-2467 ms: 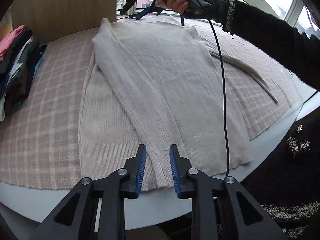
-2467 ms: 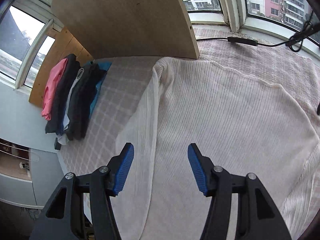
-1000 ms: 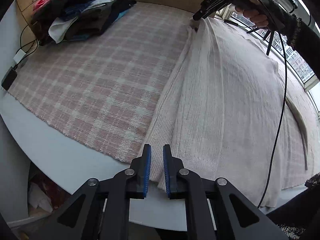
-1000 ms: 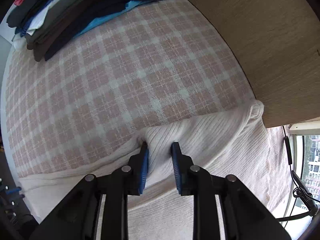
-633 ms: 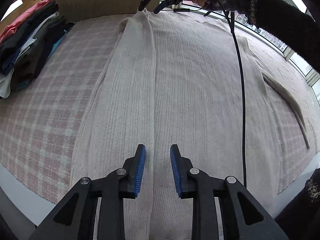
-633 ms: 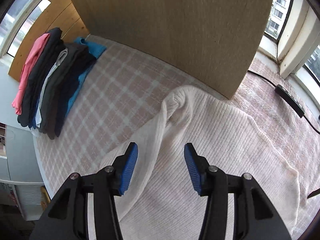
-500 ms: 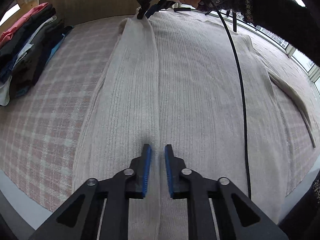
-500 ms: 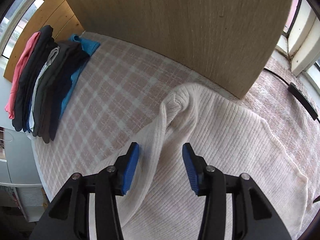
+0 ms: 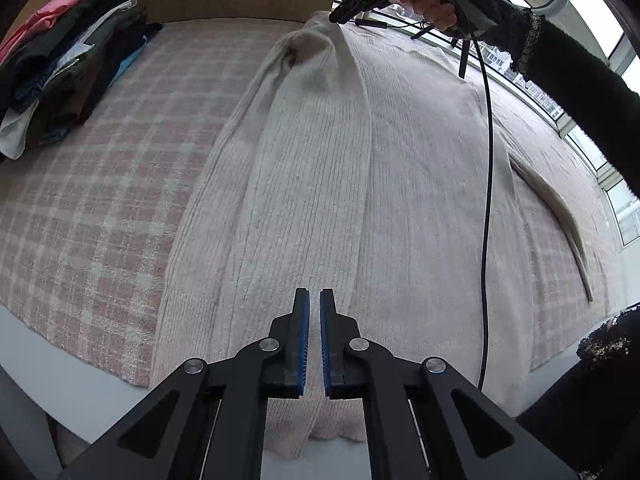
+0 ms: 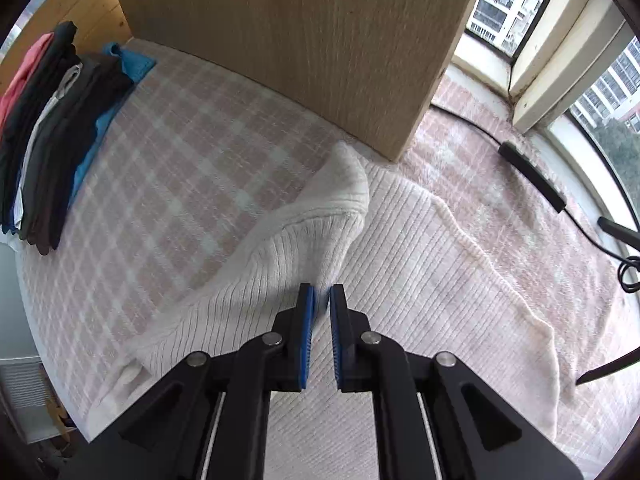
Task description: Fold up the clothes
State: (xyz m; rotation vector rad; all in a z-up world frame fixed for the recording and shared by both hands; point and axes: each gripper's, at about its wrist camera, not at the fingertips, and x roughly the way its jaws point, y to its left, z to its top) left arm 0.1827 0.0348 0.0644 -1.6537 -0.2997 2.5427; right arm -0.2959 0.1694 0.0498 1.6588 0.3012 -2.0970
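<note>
Sweater (image 9: pixel 400 184) runs lengthwise between claws: left gripper (image 9: pixel 314 336) pinches fold's near end, right gripper (image 10: pixel 321 332) pinches far end.

Your left gripper (image 9: pixel 314 312) has black arms, round silver screws behind blue ribbed pads (image 9: pixel 305 336), and your sleeve (image 9: pixel 576 80) is dark fuzzy knit with speckled cuff.
</note>
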